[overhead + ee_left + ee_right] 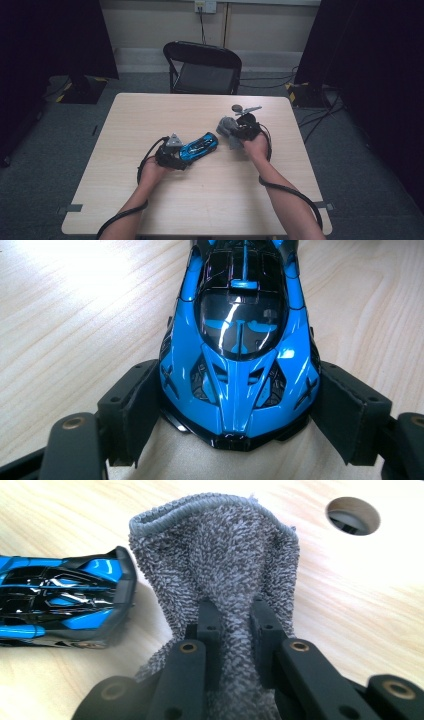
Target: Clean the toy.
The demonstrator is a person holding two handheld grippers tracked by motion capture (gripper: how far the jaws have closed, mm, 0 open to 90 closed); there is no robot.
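So the table (150, 210) is a pale wood-grain top, pretty bare apart from the two things being handled, with a round cable hole (352, 515) cut in it just past the cloth in the right gripper view. Behind it there's a black folding chair (202, 67) pushed near the far edge, dark curtains on both sides and a couple of cables on the grey carpet. Nothing's really blocking anything, the space between the hands is open tabletop. The toy car (240, 340) is a glossy blue and black supercar, all sharp vents and a dark shiny canopy, sitting flat on the table about mid-width. The left gripper (235, 415) has its black padded jaws pressed against either side of the car's nose, so it's clamped on it. Over on the right, the right gripper (235, 630) is pinched tight on a grey terry cloth (220, 555), fuzzy looped texture with a stitched hem, bunched up and fanning out above the jaws. The cloth sits just beside the car's tail end, close but whether it's touching I can't tell.
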